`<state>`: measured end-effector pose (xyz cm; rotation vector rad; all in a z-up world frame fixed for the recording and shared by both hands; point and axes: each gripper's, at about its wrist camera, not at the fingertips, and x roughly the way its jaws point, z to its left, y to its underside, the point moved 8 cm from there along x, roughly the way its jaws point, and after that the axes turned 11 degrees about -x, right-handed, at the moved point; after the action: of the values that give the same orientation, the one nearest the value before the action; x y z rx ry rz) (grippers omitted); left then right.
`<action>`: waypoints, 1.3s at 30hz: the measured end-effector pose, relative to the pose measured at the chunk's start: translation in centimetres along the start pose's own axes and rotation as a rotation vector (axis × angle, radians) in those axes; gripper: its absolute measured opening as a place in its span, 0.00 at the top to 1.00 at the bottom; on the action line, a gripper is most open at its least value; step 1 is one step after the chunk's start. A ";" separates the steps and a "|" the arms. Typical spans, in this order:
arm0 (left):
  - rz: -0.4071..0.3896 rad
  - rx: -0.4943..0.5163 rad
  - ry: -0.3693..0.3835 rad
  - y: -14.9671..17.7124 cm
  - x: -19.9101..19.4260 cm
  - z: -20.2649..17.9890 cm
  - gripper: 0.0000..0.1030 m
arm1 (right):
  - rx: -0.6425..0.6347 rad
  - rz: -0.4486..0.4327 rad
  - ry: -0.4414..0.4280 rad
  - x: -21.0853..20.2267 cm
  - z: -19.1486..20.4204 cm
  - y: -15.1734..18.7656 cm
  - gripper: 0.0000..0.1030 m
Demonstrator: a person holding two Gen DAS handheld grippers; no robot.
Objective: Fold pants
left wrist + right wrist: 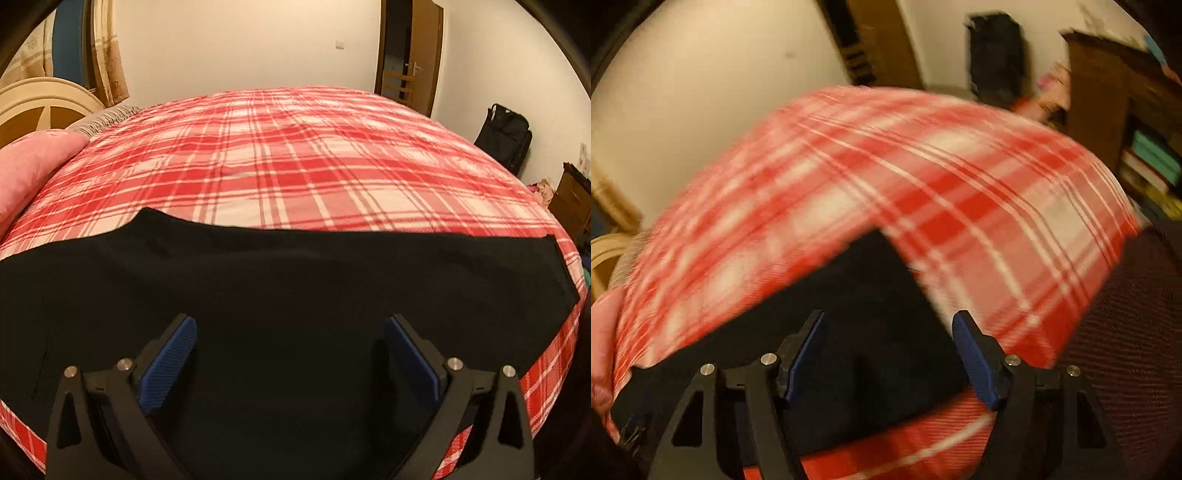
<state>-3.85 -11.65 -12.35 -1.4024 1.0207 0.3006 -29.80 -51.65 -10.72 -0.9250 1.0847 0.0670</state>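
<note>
Your pants (280,295) lie flat along the near edge of the bed (295,155), and both the left gripper (290,354) and right gripper (888,354) hover over them with fingers spread, holding nothing, probably ready to grab.

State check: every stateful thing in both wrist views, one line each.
Black pants: flat on the bed, held by neither gripper.
Red-and-white plaid bedspread: spread over the bed, lightly wrinkled.
Left gripper: open, over the pants, holding nothing.
Right gripper: open, holding nothing; view blurred.
Brown wooden door: ajar.
Black suitcase: standing by the wall.
</note>
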 end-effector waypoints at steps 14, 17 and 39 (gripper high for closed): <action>-0.017 -0.080 -0.045 -0.8 -1.1 3.2 0.00 | -0.094 0.120 0.018 2.2 0.1 2.6 0.46; -0.025 -0.088 -0.043 -1.0 -1.4 3.7 0.00 | -0.096 0.127 -0.036 1.9 0.4 2.8 0.68; -0.115 -0.296 -0.146 -2.4 -4.9 15.0 0.00 | -0.676 -0.093 -0.495 -8.4 39.1 7.5 0.78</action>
<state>1.26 3.24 -9.49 -1.6729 0.7943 0.4765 -9.09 -17.46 -3.11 -1.4649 0.5476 0.5836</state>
